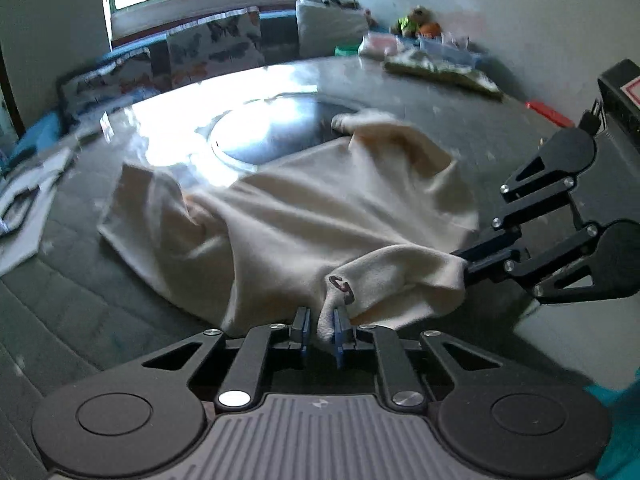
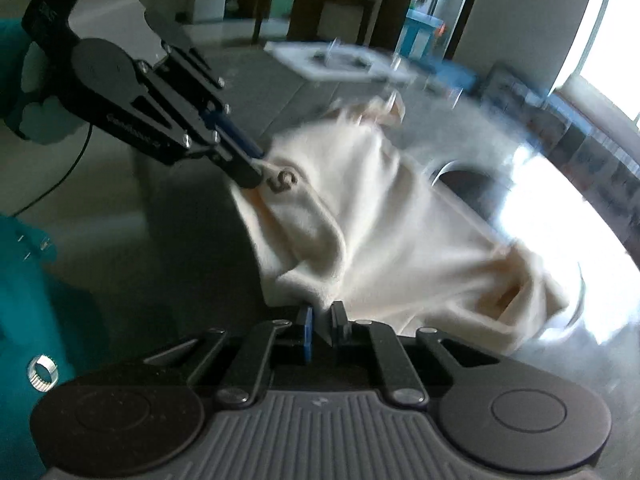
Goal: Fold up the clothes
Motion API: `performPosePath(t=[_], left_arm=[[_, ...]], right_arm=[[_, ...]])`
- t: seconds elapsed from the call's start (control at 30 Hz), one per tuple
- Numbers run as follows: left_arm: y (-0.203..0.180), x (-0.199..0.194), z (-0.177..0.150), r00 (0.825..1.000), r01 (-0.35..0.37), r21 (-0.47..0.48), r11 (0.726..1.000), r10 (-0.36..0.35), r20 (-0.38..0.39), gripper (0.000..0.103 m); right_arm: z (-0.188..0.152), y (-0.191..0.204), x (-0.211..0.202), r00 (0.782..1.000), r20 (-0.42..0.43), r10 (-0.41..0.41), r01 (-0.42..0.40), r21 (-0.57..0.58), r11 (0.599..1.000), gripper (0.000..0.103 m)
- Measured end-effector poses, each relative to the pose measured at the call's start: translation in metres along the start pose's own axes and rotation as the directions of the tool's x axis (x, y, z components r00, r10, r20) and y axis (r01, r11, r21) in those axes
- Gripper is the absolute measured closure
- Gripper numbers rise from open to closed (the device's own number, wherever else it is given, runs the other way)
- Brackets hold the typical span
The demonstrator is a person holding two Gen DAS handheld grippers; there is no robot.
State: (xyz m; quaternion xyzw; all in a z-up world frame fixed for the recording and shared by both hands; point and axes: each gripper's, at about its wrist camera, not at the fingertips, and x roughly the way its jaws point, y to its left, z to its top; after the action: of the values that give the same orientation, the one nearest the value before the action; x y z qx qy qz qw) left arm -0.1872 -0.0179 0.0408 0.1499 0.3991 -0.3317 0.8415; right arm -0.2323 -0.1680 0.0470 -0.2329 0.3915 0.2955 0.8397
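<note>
A cream garment (image 1: pixel 304 216) lies spread and rumpled on the grey table (image 1: pixel 100 312), its near edge lifted. A small dark mark (image 1: pixel 342 284) is printed by that edge. My left gripper (image 1: pixel 322 326) is shut on a fold of the near edge, cloth bunched between its blue pads. To the right, my right gripper (image 1: pixel 464 270) is shut on the same edge. In the right wrist view the right gripper (image 2: pixel 322 322) pinches the garment (image 2: pixel 400 232) at the bottom, and the left gripper (image 2: pixel 260 170) grips it beside the mark (image 2: pixel 282 180).
A round glass disc (image 1: pixel 260 136) sits in the table's middle, partly under the garment. Folded cloths (image 1: pixel 440 68) and a red object (image 1: pixel 550 114) lie at the far right edge. Papers (image 1: pixel 24 208) lie at the left. A white tray (image 2: pixel 340 64) lies beyond. A teal sleeve (image 2: pixel 32 280) shows.
</note>
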Motion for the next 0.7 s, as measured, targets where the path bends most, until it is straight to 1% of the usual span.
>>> performPosePath(t=[0.07, 0.17, 0.2, 0.3, 0.33, 0.37, 0.4, 0.43, 0.47, 0.5, 0.53, 0.57, 0.6, 0.67, 0.7], left_arm=[[0.0, 0.004, -0.004, 1.0, 0.004, -0.004, 1.0, -0.005, -0.013, 0.09], [0.002, 0.001, -0.002, 1.0, 0.013, 0.003, 1.0, -0.012, -0.009, 0.088], [0.004, 0.0, -0.002, 1.0, 0.016, 0.005, 1.0, -0.016, -0.012, 0.084], [0.006, -0.007, 0.0, 1.0, 0.017, 0.015, 1.0, -0.017, 0.0, 0.079], [0.007, -0.011, 0.0, 1.0, 0.017, 0.02, 1.0, -0.017, 0.009, 0.078], [0.008, -0.015, 0.002, 1.0, 0.016, 0.025, 1.0, -0.017, 0.02, 0.076], [0.009, -0.018, 0.003, 0.999, 0.013, 0.03, 0.999, -0.014, 0.033, 0.075], [0.01, -0.022, 0.005, 0.999, 0.004, 0.033, 0.999, -0.006, 0.047, 0.073], [0.011, -0.024, 0.009, 0.998, -0.006, 0.033, 0.999, 0.004, 0.061, 0.071], [0.013, -0.026, 0.014, 0.997, -0.014, 0.03, 0.999, 0.012, 0.076, 0.067], [0.014, -0.027, 0.017, 0.996, -0.025, 0.023, 0.999, 0.023, 0.092, 0.061], [0.016, -0.029, 0.021, 0.994, -0.035, 0.016, 0.999, 0.033, 0.108, 0.058], [0.018, -0.03, 0.024, 0.992, -0.043, 0.008, 0.999, 0.042, 0.121, 0.057], [0.021, -0.028, 0.031, 0.989, -0.051, -0.009, 0.999, 0.051, 0.141, 0.056], [0.022, -0.027, 0.034, 0.987, -0.055, -0.016, 0.998, 0.057, 0.15, 0.052]], right_arm=[[-0.006, 0.005, 0.003, 1.0, -0.016, 0.014, -0.014, 0.002, 1.0, 0.095], [-0.007, 0.005, 0.001, 1.0, -0.009, 0.02, -0.02, 0.023, 1.0, 0.093], [-0.006, 0.003, 0.0, 1.0, -0.008, 0.023, -0.023, 0.032, 0.999, 0.092], [-0.006, -0.005, -0.006, 1.0, 0.007, 0.023, -0.024, 0.073, 0.997, 0.083], [-0.006, -0.009, -0.009, 1.0, 0.02, 0.02, -0.022, 0.094, 0.995, 0.074], [-0.006, -0.015, -0.013, 0.999, 0.038, 0.015, -0.02, 0.123, 0.992, 0.06], [-0.006, -0.021, -0.017, 0.998, 0.055, 0.008, -0.016, 0.153, 0.988, 0.054], [-0.008, -0.027, -0.022, 0.998, 0.066, 0.003, -0.015, 0.181, 0.983, 0.049], [-0.009, -0.033, -0.026, 0.998, 0.07, -0.007, -0.008, 0.208, 0.978, 0.048], [-0.01, -0.038, -0.029, 0.997, 0.07, -0.02, 0.004, 0.235, 0.972, 0.046], [-0.012, -0.044, -0.032, 0.997, 0.065, -0.034, 0.016, 0.261, 0.965, 0.038], [-0.014, -0.048, -0.033, 0.997, 0.06, -0.046, 0.028, 0.28, 0.96, 0.031], [-0.017, -0.053, -0.035, 0.996, 0.052, -0.07, 0.051, 0.3, 0.952, 0.028], [-0.023, -0.063, -0.035, 0.994, 0.02, -0.112, 0.098, 0.336, 0.937, 0.019], [-0.026, -0.068, -0.034, 0.992, -0.003, -0.129, 0.121, 0.355, 0.927, 0.018]])
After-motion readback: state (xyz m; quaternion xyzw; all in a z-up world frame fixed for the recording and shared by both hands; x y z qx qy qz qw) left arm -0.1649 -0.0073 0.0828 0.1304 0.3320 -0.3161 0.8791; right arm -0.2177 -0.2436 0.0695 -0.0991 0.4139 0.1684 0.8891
